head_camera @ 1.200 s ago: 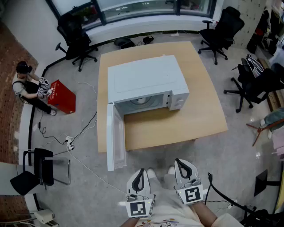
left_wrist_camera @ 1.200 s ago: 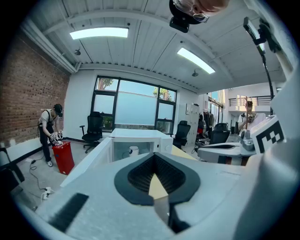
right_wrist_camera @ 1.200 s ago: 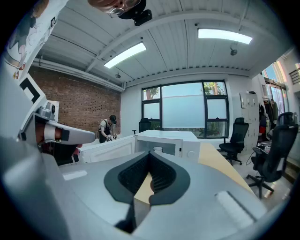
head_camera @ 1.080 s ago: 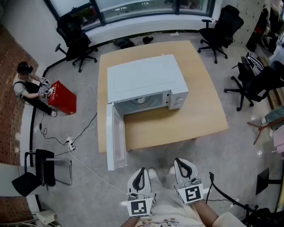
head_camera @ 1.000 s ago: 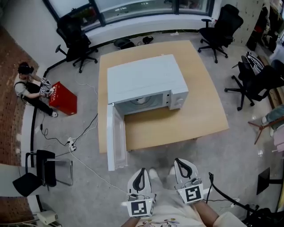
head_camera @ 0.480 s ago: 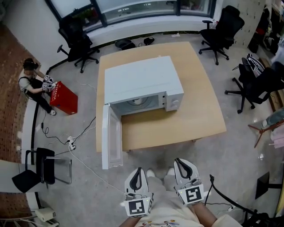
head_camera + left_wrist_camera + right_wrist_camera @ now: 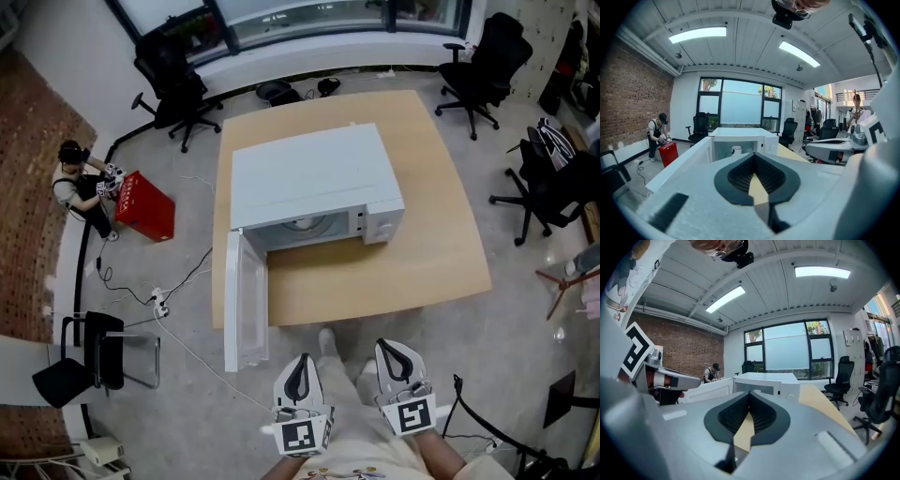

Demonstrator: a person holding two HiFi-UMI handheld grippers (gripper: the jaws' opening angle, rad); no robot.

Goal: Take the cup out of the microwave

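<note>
A white microwave (image 7: 314, 183) stands on a wooden table (image 7: 422, 253), its door (image 7: 246, 300) swung open and jutting past the table's front left edge. Inside the cavity, the left gripper view shows a small white cup (image 7: 736, 150) standing upright. My left gripper (image 7: 300, 360) and right gripper (image 7: 394, 345) hang side by side over the floor, well short of the table. Both are shut with nothing between the jaws. The left gripper (image 7: 753, 155) points at the open cavity. The right gripper (image 7: 750, 393) points at the microwave's control side (image 7: 787, 390).
Black office chairs (image 7: 173, 89) (image 7: 483, 56) (image 7: 553, 183) ring the table. A person crouches by a red box (image 7: 145, 206) at the far left. A cable and power strip (image 7: 159, 302) lie on the floor near a black folding chair (image 7: 94, 356).
The table and microwave have shifted a little lower and to the right in the head view. Both grippers stay low in the picture, side by side and shut.
</note>
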